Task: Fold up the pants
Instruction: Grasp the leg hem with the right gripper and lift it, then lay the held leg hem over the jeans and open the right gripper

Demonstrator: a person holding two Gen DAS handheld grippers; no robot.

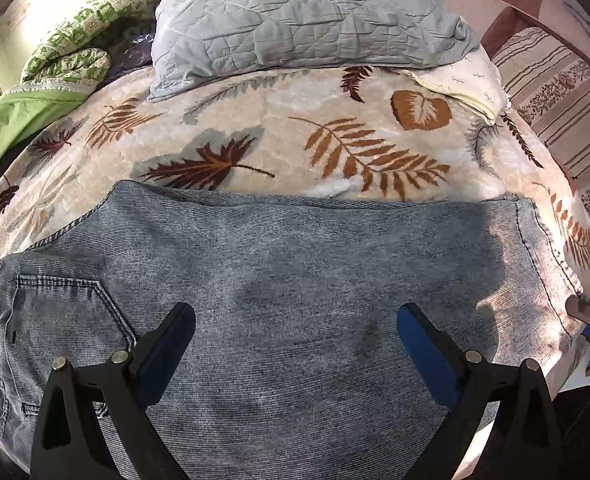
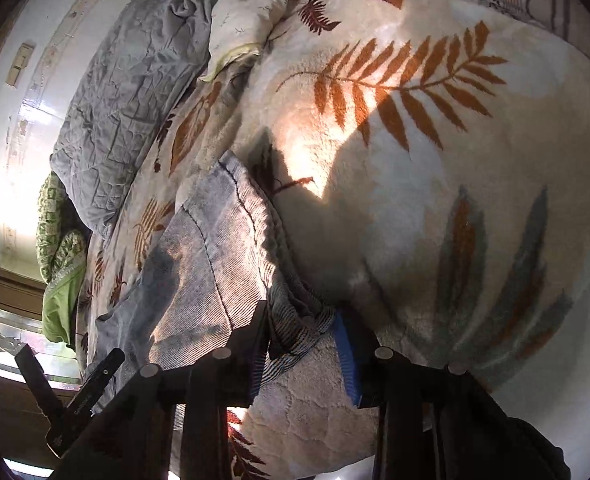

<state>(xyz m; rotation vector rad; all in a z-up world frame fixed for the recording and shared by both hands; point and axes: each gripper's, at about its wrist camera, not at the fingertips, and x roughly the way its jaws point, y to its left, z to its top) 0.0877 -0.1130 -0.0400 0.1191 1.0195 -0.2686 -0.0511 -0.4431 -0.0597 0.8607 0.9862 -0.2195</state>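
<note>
Left wrist view: my left gripper (image 1: 295, 316) hangs over the pants (image 1: 279, 280) with its jaws spread wide and nothing between them. The denim lies flat under both fingers and reaches away from me to a straight folded edge, beyond which the leaf-patterned blanket (image 1: 335, 140) is bare. A back pocket (image 1: 75, 304) with pale stitching sits just left of my left finger. Farther ahead, past the blanket's open stretch, a grey quilted pillow (image 1: 295, 20) rests at the head of the bed, with a green patterned cloth (image 1: 79, 44) off to its left and a striped cushion (image 1: 555, 92) to its right. At the far right edge of this view I can see the tip of my right gripper (image 1: 587, 314) at the pants' stitched side seam.

Right wrist view: my right gripper (image 2: 301, 344) has its jaws drawn in close, and a bunched edge of the pants (image 2: 215, 260) lies between the fingers. I cannot tell for certain whether the blue pads (image 2: 347, 356) press on it. The rest of the pants spreads up and to the left of this gripper, half in sunlight, half in shadow. The blanket (image 2: 435, 200) fills everything ahead and to the right, and the grey pillow (image 2: 135, 92) lies far off to the upper left.
</note>
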